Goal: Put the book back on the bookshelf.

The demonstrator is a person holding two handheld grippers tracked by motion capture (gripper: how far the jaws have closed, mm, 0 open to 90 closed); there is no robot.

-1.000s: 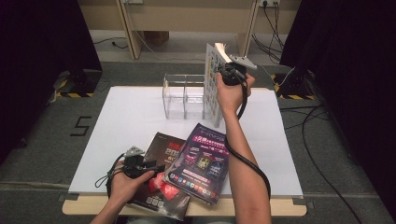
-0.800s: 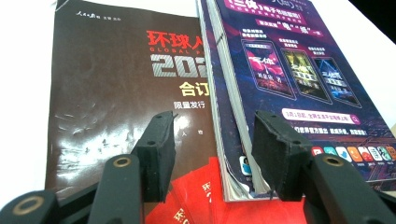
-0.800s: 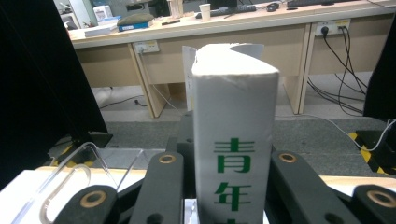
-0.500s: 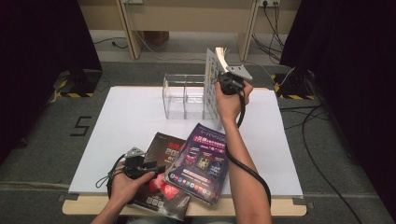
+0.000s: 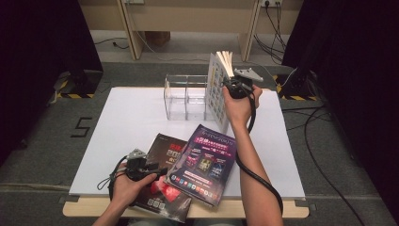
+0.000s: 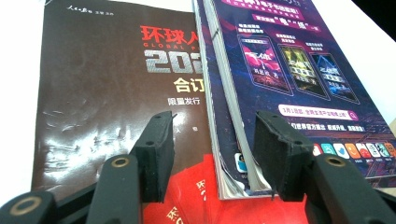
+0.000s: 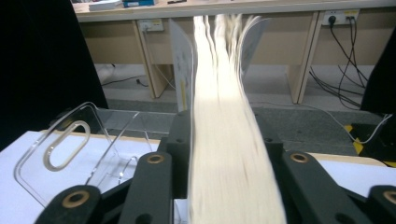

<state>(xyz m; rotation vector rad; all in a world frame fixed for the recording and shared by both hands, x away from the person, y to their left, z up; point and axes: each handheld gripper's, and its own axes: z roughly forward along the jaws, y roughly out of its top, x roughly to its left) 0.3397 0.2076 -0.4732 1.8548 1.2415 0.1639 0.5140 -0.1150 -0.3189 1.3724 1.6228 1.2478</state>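
White table top: flat, matte, rectangular, on a pale wooden base with its edge showing along the near side. All places below are given from the clear rack.

Clear rack: glossy see-through plastic, box-shaped with upright dividers, standing at the far middle of the table. In the right gripper view an end panel has rounded corners and an oval cut-out handle.

Purple magazine: thick, glossy cover with small picture panels, lying flat nearer the person than the rack, slightly to its right. Its left edge overlaps the brown magazine; the left gripper view shows the stacked page edges, pale and slightly fanned.

Brown magazine: dark, shiny, creased cover with red and silver lettering and a red patch at its near end. Flat, nearer than the rack and a little left, hanging partly over the table's front edge.

Upright magazine: white cover with a grid of small pictures, standing on edge just beside the rack's right end. Its pages splay open at the top; cream page edges run between the jaws.

Right gripper: black, grey three-cornered plate on top, at the upright magazine, to the right of the rack. Its jaws have just been opening, with the page block between them; whether the pads press on it, I cannot tell.

Left gripper: black, foam-faced pads, jaws apart, grasping nothing. It hovers low over the seam where the purple magazine overlaps the brown one, well nearer than the rack.
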